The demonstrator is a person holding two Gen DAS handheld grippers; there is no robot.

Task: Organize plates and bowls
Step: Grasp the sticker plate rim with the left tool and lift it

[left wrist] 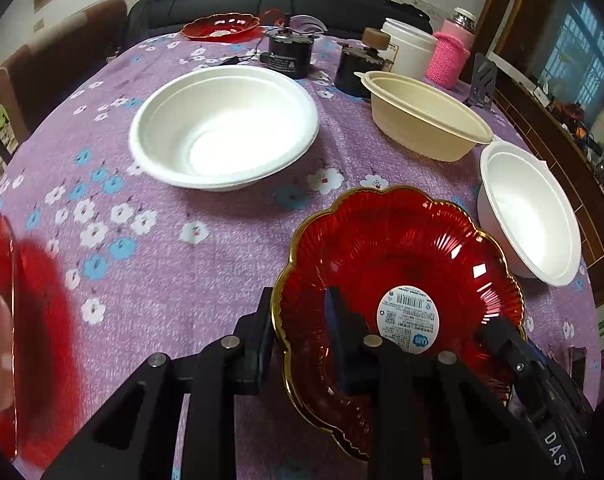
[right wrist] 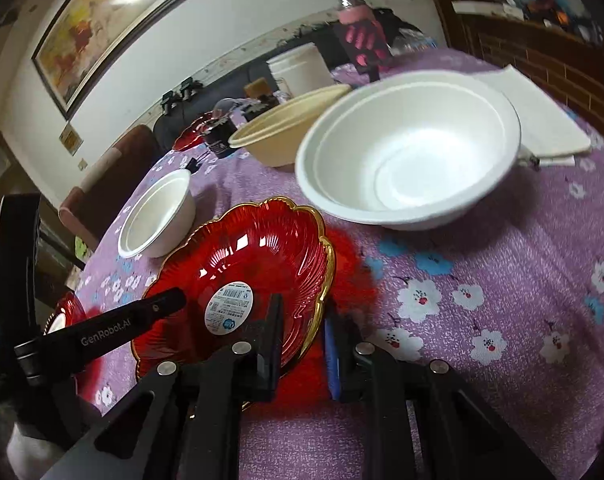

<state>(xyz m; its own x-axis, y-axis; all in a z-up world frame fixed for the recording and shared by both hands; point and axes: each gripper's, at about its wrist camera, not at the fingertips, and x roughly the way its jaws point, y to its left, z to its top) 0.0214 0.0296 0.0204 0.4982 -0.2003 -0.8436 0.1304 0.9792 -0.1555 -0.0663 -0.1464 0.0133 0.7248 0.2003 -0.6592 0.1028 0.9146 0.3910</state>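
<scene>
The red glass plate (left wrist: 398, 280), low over the flowered tabletop (left wrist: 162, 264) between the white bowls, is gripped at opposite rim edges by both closed pairs of jaws, so it is best kept level and carried without twisting.

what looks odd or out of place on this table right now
The red plate sits tilted off the tablecloth, both claws clamped on its gold rim, the left claw and the right claw on opposite sides. A barcode sticker remains stuck inside it. Nothing spilled or broken.
</scene>
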